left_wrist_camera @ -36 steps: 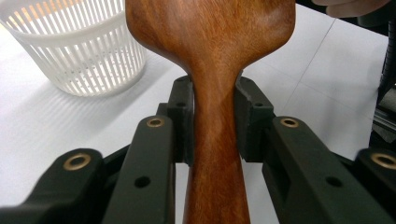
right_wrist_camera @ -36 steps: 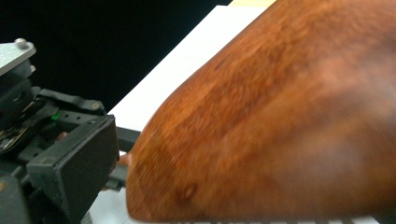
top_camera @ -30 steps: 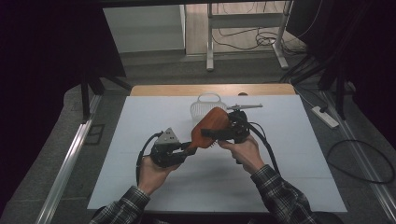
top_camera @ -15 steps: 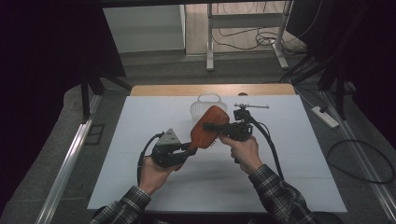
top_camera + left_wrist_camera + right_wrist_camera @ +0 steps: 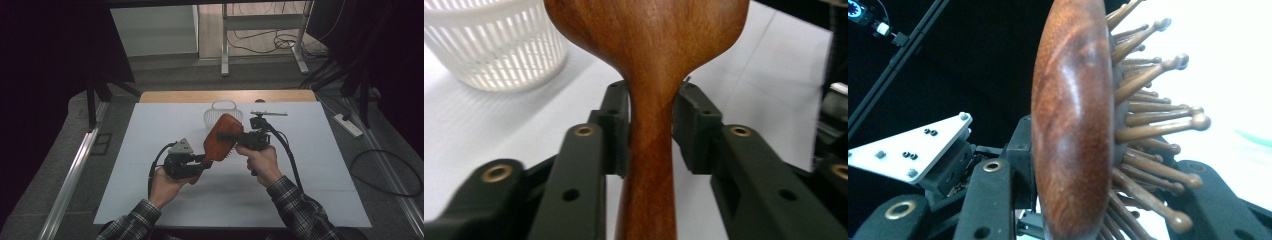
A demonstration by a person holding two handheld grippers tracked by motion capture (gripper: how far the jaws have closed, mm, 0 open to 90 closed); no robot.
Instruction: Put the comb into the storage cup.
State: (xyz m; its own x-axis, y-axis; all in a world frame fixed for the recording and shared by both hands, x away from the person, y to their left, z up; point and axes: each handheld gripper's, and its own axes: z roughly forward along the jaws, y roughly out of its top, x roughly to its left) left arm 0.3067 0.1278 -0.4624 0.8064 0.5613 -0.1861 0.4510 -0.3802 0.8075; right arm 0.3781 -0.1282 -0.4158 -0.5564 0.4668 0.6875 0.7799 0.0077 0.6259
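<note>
The right gripper (image 5: 231,136) has just closed on the wooden hairbrush (image 5: 222,138) head. The left gripper (image 5: 206,161), jaws easing apart, still brackets the handle between them. Handover underway; next, the left must let go fully.

Between the two grippers, above the table (image 5: 150,200): a hairbrush (image 5: 222,137), raised clear of the surface. Handle end toward the left gripper (image 5: 202,161), down and to the left of the brush head; handle sitting between that gripper's jaws. Head end reaching up and right to the right gripper (image 5: 226,136), jaws on either side of the head, one on the back, one among the pins (image 5: 1153,120). Just behind the brush head and beyond both grippers: a basket (image 5: 223,107) on the table, near the far edge. Right of the basket, behind the right gripper: a small stand (image 5: 267,115). Nearer than both grippers: hands and sleeves, coming in from the near edge.
</note>
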